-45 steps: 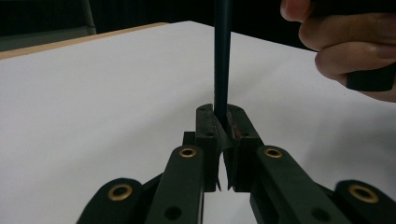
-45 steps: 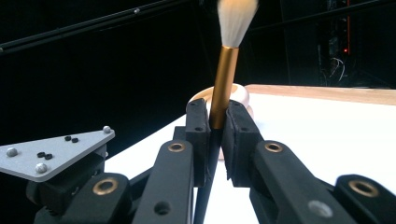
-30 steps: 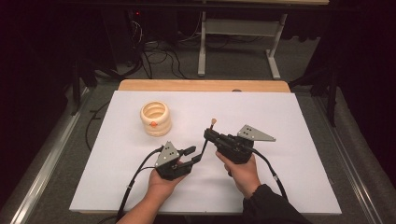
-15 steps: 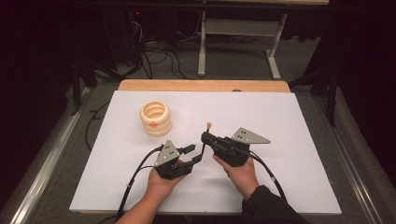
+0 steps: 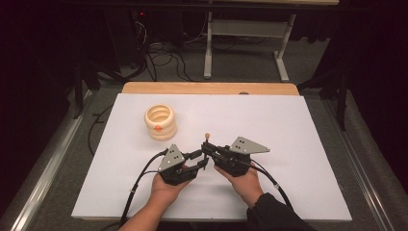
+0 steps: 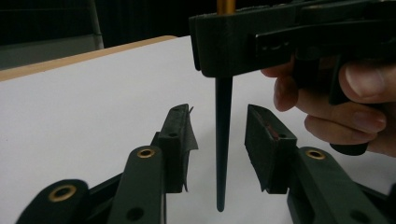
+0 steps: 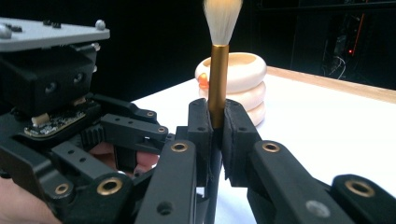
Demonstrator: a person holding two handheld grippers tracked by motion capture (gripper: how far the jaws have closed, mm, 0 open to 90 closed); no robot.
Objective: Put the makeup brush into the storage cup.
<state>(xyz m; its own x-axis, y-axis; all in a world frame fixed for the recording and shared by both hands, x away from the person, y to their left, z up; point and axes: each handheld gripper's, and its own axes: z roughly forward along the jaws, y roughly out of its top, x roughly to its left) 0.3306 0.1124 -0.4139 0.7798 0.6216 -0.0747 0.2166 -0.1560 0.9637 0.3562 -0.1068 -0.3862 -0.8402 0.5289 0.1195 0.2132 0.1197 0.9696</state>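
Right gripper view shows the brush (image 7: 218,70) upright, bristles up, with your right gripper (image 7: 215,135) pinching it just below the gold ferrule, at the top of the dark handle. From there the handle tapers down to a point, which the left gripper view places between the jaws of your left gripper (image 6: 219,144). Those jaws are spread, with a gap on each side of the handle, so nothing but the right gripper carries the brush.

In the high view the brush (image 5: 207,139) stands between both grippers, near the front middle of the white table (image 5: 298,130). The cream holder (image 5: 160,121), a stack of rings with an orange spot, sits well apart to the back left.

I read this as a handover about to happen. The risk is in the taper: if you close the left jaws on that thin, slick lower end, the brush may pivot or slip once the right gripper lets go. Closing off-centre could also lever the handle sideways in the right grip. Seat the left pads squarely before you release.
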